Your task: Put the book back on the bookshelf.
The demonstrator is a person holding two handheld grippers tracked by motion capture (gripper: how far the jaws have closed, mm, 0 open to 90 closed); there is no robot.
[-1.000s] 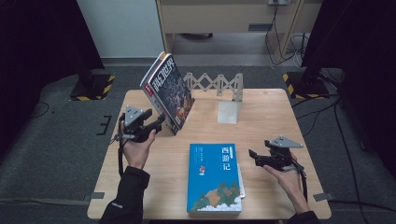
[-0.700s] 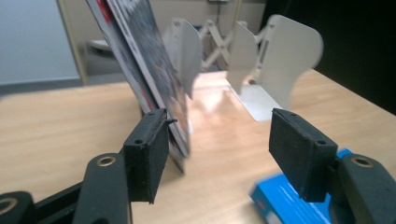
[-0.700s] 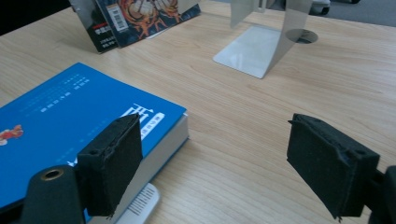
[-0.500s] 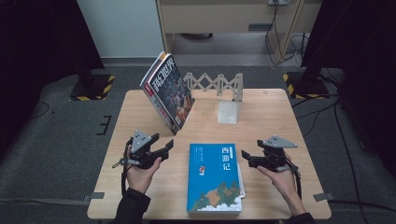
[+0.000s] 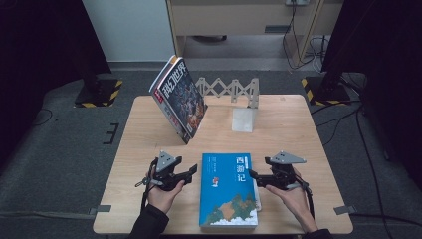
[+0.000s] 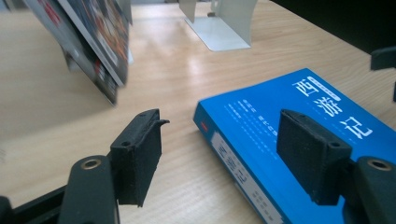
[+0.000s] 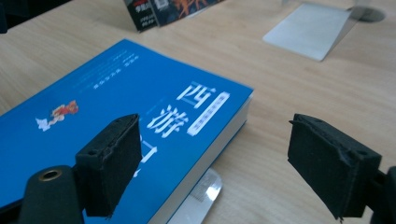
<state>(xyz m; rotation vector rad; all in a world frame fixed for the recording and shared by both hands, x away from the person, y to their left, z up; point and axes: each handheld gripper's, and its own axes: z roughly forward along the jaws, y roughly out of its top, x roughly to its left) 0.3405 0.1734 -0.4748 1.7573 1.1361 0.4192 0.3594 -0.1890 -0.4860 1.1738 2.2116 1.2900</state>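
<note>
Blue book (image 5: 230, 189) flat on desk (image 5: 298, 129) between left gripper (image 5: 191, 171) and right gripper (image 5: 252, 175); both jaws spread, empty; approach step; next likely close in on book's edges to lift.

One blue book (image 5: 230, 189) at 6 o'clock; one magazine (image 5: 179, 97) at 10 o'clock; one metal bookend (image 5: 245, 119) at 1 o'clock; two grippers.
</note>
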